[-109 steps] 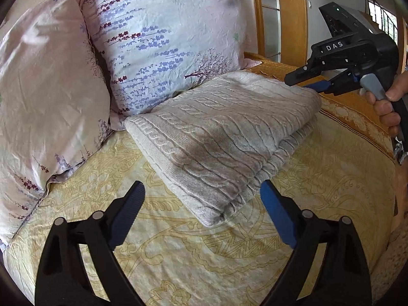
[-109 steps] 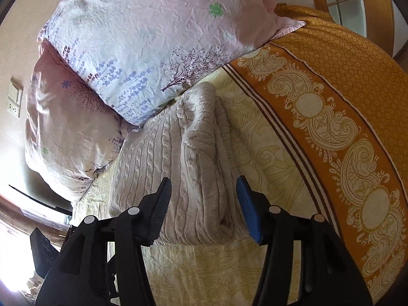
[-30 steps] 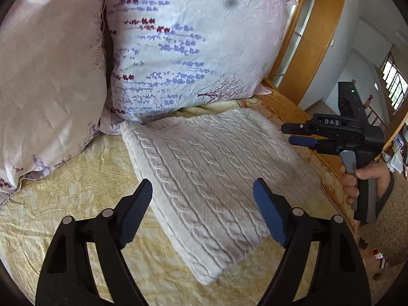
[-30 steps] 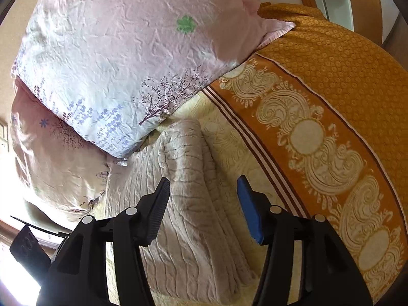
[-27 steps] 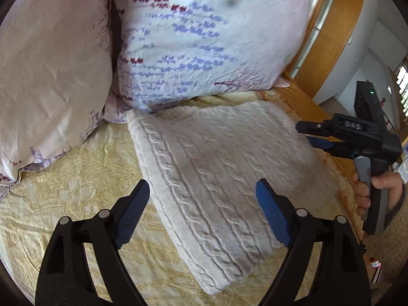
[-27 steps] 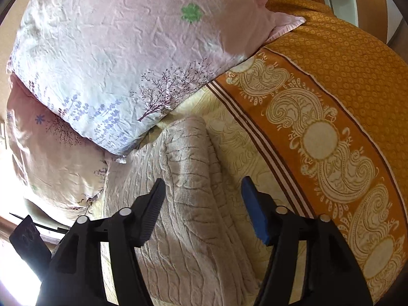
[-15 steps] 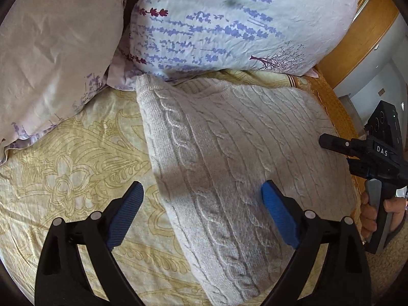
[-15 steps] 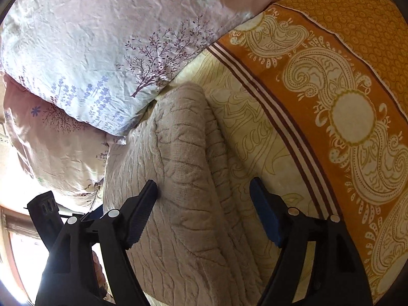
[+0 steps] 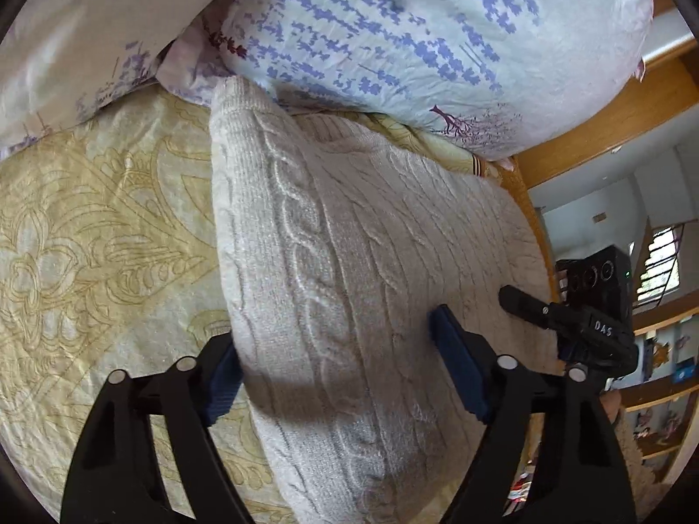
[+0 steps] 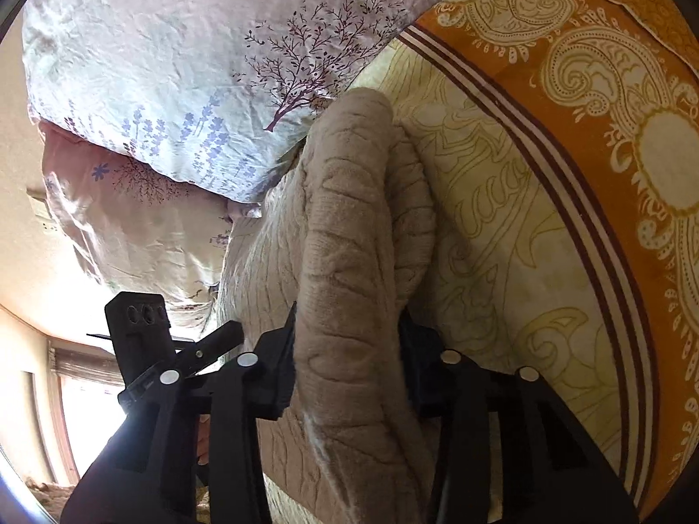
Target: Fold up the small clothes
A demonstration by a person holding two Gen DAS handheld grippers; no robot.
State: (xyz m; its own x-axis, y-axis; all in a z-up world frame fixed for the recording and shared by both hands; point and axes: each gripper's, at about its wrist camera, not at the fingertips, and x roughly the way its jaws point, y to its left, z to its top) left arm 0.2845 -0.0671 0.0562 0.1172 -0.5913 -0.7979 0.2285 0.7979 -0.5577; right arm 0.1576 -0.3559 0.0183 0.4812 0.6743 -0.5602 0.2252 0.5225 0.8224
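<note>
the left hand-held gripper [image 9: 336, 375] is reaching wide open over the near edge of a folded cream cable-knit sweater [image 9: 375, 270], one blue-padded finger [image 9: 223, 377] pressing at the sweater's left fold, the other resting on top of the knit; it is straddling the edge without clamping it. the right hand-held gripper [image 10: 349, 358] is closing its fingers on a thick folded roll of the same sweater [image 10: 345, 262], the knit filling the whole gap and bulging out in front, with both pads mostly hidden by the fabric. the sweater is lying on a bed, on a pale yellow bedspread [image 9: 87, 236] with a scrolling pattern and an orange paisley border [image 10: 611, 139]. its far end is touching a floral pillow [image 9: 437, 39] printed with lavender sprigs and a small tree. a second, pinker pillow [image 10: 126, 218] is sitting just beside the first.
</note>
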